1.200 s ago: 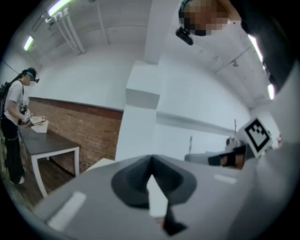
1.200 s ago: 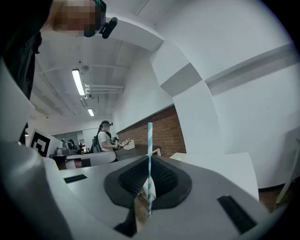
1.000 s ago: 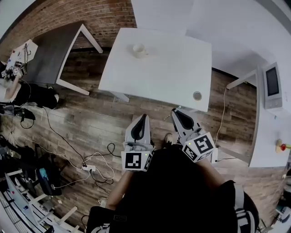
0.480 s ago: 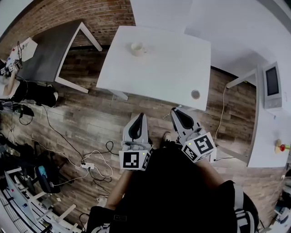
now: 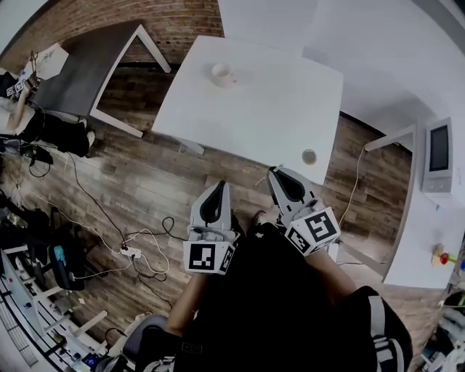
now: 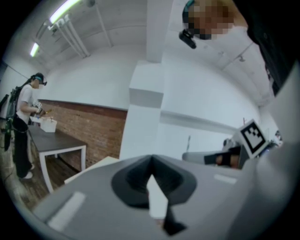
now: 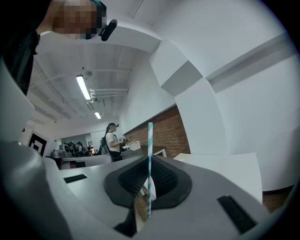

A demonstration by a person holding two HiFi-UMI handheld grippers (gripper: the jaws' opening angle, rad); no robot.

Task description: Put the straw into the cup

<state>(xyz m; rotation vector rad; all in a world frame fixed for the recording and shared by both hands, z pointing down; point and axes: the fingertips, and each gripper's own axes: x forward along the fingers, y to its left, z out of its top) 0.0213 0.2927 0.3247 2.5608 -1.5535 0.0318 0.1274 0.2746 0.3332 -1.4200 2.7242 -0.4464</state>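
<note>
Looks steeply down on a wood-plank floor [image 5: 145,182], with cables [image 5: 138,251] strewn at eight o'clock. At twelve o'clock, a large white table [image 5: 269,109]. At ten o'clock, a dark grey table [image 5: 80,76] beside a brick wall [image 5: 174,22]. At six o'clock, the person's dark-clothed body [image 5: 276,305], both grippers held out over the floor just short of the white table's near edge.

Left gripper [image 5: 219,187] just toward seven o'clock of centre: jaws closed tip to tip, gripping nothing.

Right gripper [image 5: 276,174] just toward four o'clock of centre: jaws pinched on a teal-and-white striped straw [image 7: 150,159], standing upright and poking past the jaw tips.

Toward the white table's far side, at twelve o'clock, a pale cup [image 5: 222,73], well apart from the straw and both grippers. Near the table's close edge, at two o'clock from the right gripper, a small round object [image 5: 309,156], too small to identify.

In the left gripper view, at nine o'clock, another person [image 6: 23,126] standing by the dark grey table.
</note>
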